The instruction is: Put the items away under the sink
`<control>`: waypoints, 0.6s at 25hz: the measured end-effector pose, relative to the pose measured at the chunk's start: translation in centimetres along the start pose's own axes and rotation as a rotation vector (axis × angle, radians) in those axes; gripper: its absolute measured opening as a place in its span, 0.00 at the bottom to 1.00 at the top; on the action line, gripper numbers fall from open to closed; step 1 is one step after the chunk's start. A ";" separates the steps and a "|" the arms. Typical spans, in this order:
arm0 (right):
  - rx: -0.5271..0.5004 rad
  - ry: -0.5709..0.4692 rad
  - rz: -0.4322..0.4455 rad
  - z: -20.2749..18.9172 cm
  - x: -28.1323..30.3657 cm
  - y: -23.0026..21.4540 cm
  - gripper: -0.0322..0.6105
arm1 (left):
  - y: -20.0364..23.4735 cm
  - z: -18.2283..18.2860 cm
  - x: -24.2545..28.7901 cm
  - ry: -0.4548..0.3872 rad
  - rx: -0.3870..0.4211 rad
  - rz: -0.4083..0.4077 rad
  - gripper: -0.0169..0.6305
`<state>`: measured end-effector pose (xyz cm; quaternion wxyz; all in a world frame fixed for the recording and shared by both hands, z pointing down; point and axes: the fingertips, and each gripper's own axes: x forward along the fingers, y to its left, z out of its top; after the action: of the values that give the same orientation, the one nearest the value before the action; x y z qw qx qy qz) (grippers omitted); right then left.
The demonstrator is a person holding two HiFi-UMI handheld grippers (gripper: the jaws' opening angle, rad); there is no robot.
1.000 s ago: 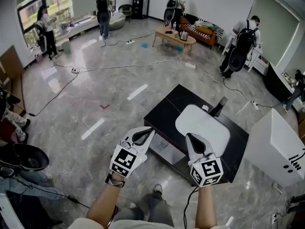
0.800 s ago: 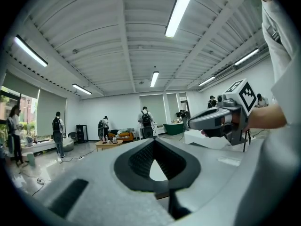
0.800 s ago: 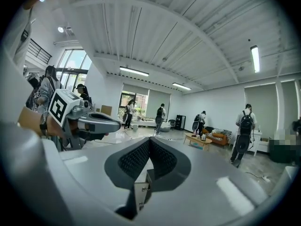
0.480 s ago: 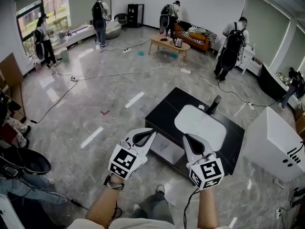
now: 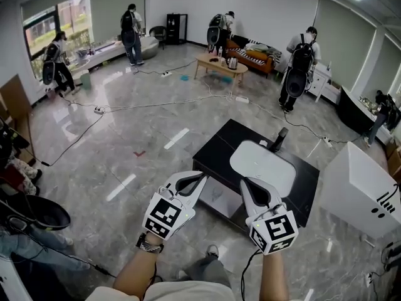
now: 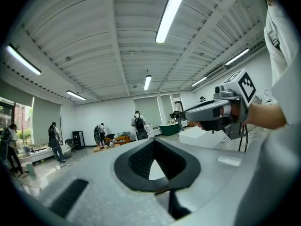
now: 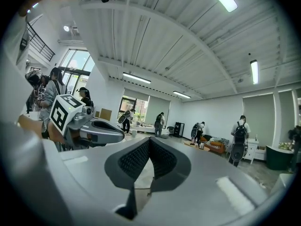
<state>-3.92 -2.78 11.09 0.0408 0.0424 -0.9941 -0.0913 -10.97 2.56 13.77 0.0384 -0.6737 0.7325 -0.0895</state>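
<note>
The white sink sits just right of the middle of the head view, sunk into a black cabinet with a dark faucet at its far rim. A pale opening under the counter faces the person, and I can't make out what is in it. Over the last second the cabinet has shrunk a touch and drifted slightly up the picture. The far wall and the people by the orange sofa have slid lower from the top edge, so more of the room shows. To me that looks like the person straightening up and easing back from the unit rather than bending toward it. Both tools have kept their spot at lower centre throughout. The left gripper has its jaws pressed together on nothing, as its own view shows, with only the room beyond the tips. The right gripper is closed just the same, and empty too. With no item carried and none I can pick out near the cabinet, I'd say nothing is being stowed right now. The next job seems to be finding something to fetch. A big white box stands at the right edge, and cables trail across the grey floor toward the upper left.
</note>
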 end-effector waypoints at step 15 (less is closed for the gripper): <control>-0.035 0.019 -0.009 -0.2 0.3 -0.1 0.06 | 0.1 0.8 -1.0 -0.018 0.020 0.018 0.02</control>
<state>-4.18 -2.93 11.29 0.0506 0.0470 -0.9917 -0.1086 -10.83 3.53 12.90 0.0525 -0.6674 0.7374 -0.0903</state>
